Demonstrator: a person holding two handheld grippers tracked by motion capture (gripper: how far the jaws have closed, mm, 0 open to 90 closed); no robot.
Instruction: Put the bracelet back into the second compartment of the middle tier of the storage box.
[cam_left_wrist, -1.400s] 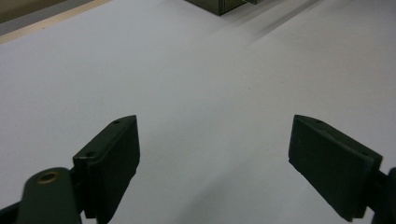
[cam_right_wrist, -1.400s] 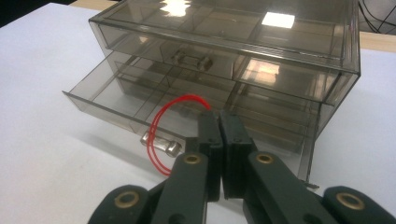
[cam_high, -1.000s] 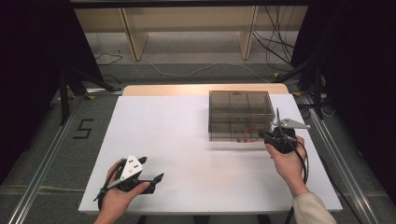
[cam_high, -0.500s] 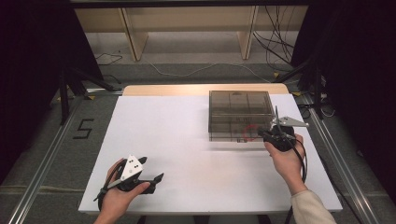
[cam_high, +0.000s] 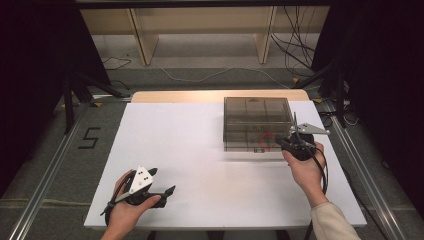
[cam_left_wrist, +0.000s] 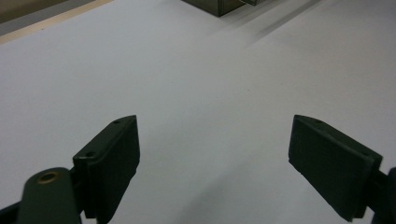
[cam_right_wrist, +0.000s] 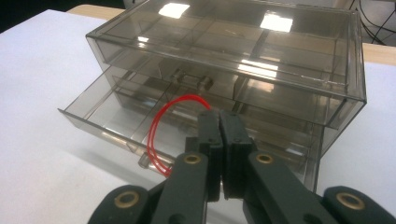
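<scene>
Across the last second we find nothing displaced: our right gripper stays clamped on the red rubber band above the open drawer of the smoky plastic organiser. Our left gripper rests wide on the white table, so we judge the band's release into the drawer is still pending.

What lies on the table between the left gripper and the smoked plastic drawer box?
Nothing: in the high view bare white tabletop runs from the left gripper to the drawer box. The left gripper view shows the same bare stretch past its open jaws.
</scene>
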